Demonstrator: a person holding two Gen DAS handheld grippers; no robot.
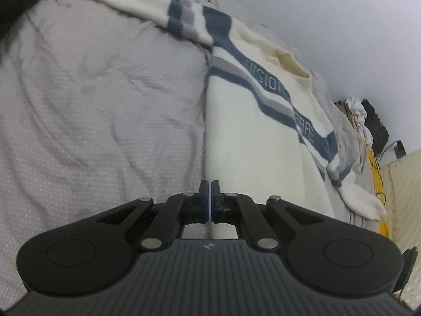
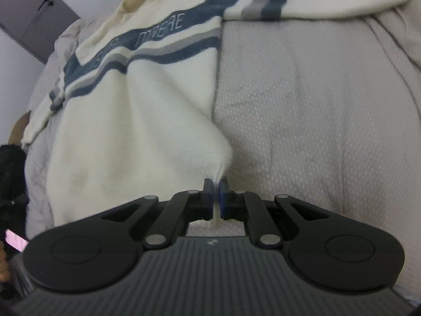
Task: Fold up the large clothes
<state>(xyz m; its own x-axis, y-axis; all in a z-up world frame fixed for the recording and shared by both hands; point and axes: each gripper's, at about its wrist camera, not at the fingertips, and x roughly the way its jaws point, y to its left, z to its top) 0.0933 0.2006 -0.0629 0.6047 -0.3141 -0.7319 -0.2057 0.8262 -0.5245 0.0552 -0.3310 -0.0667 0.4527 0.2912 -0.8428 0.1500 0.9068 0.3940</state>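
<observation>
Cream knit sweater [image 1: 244, 121], fuzzy and soft, with navy and grey diagonal stripes and pale lettering on the widest navy band. It lies spread flat on a grey bedspread [image 1: 92, 105] with a fine dotted weave and long shallow wrinkles. One sleeve [image 1: 118, 2] stretches out sideways along the top of the left wrist view; the other sleeve [image 1: 360, 200] trails off toward the bed edge at right.

Left gripper [image 1: 209, 184]: jaws pressed together, only a thin pale strip between the blue pads, sitting right at the sweater's side edge near the hem. Can't tell for sure whether fabric is pinched.

Right gripper [image 2: 215, 184]: jaws nearly together, clamped on a bunched corner of the sweater [image 2: 147, 100]; the knit puckers and fans out from the pads toward the chest.

The hem itself is hidden under both gripper bodies. Lettering reads mirrored or upside down, partly blurred. Clutter beyond the bed [image 1: 368, 123] at far right is too small to identify. Dark shapes at left of the right wrist view are cut off.
</observation>
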